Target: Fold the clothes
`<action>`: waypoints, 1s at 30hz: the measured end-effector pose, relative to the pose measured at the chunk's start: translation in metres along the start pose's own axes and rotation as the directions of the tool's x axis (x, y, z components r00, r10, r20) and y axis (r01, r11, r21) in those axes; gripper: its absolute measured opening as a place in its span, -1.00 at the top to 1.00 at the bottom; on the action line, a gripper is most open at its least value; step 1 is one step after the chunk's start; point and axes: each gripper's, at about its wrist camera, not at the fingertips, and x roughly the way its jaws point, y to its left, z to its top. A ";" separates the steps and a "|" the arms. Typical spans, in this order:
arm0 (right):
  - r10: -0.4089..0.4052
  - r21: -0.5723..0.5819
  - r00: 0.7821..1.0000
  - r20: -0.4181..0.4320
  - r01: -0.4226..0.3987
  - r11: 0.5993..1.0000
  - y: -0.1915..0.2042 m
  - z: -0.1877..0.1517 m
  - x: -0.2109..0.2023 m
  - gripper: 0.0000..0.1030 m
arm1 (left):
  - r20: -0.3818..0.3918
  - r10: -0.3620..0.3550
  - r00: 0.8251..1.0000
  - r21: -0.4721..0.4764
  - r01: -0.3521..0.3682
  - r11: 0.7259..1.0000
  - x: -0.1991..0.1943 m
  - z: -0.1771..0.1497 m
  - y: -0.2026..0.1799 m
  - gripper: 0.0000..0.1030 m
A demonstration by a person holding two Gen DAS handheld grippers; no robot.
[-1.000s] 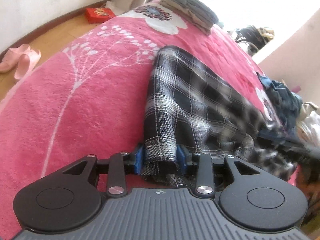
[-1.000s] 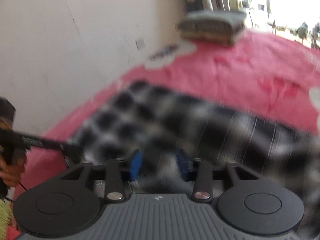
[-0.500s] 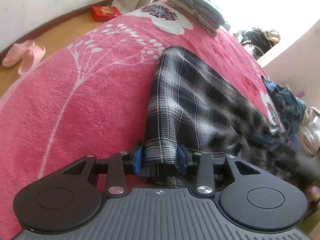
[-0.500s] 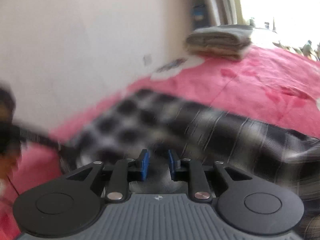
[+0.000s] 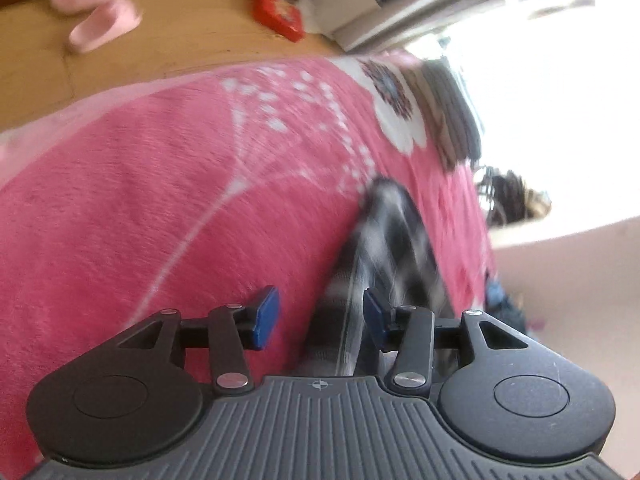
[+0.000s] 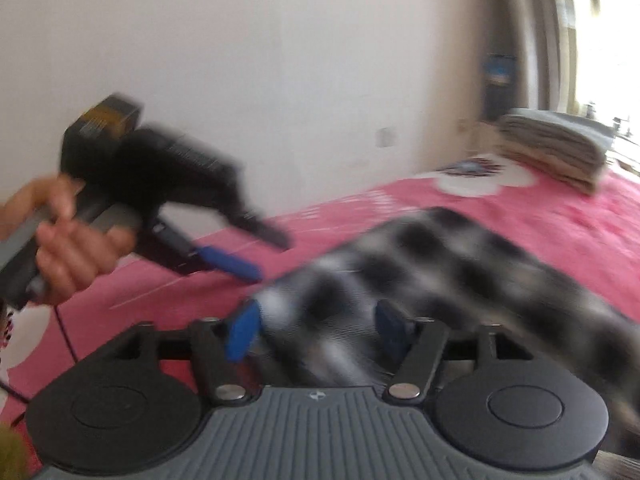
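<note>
Garment: a black-and-white checked garment (image 5: 384,240) lies on the pink blanket (image 5: 140,200), a long folded strip running from 6 toward 1 o'clock in the left wrist view; motion blur hides its seams and edges.
Left tongs: the left gripper (image 5: 320,314) is spreading; the checked cloth lies in the gap, close against the pad at 3 o'clock and clear of the pad at 9 o'clock.
Right tongs: the right gripper (image 6: 316,328) is also spreading, wider; blurred checked cloth (image 6: 440,264) fills the gap, and contact with the pads cannot be made out.
Hand: a hand (image 6: 68,236) at 9 o'clock in the right wrist view grips the other tool's handle.
Writing: nothing readable; the red box (image 5: 280,14) on the floor is smeared.
Beyond: pink slippers (image 5: 96,12) at 11 o'clock; folded stack (image 6: 552,150) at 2 o'clock.
</note>
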 end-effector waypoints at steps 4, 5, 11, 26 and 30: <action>-0.017 -0.128 0.999 -0.048 0.011 0.992 0.031 -0.007 0.039 -0.51 | 0.010 -0.001 1.000 -0.012 0.001 1.000 -0.002 0.008 0.002 0.10; -0.043 -0.168 0.998 -0.055 0.033 0.985 0.036 -0.010 0.048 -0.52 | 0.009 0.000 1.000 -0.008 0.000 1.000 -0.002 0.010 0.002 0.10; -0.054 -0.103 0.998 -0.027 0.051 0.993 0.025 -0.009 0.052 -0.16 | -0.025 -0.001 1.000 0.047 0.003 0.999 0.010 0.026 -0.007 0.08; 0.002 0.369 0.996 0.088 -0.035 0.929 -0.036 0.000 0.011 0.73 | -0.238 -0.048 0.970 0.063 0.065 0.996 0.095 0.061 -0.050 -0.10; 0.009 0.349 0.994 0.109 -0.047 0.936 -0.034 0.005 0.006 0.73 | -0.244 -0.019 0.970 0.095 0.044 0.994 0.119 0.070 -0.065 -0.04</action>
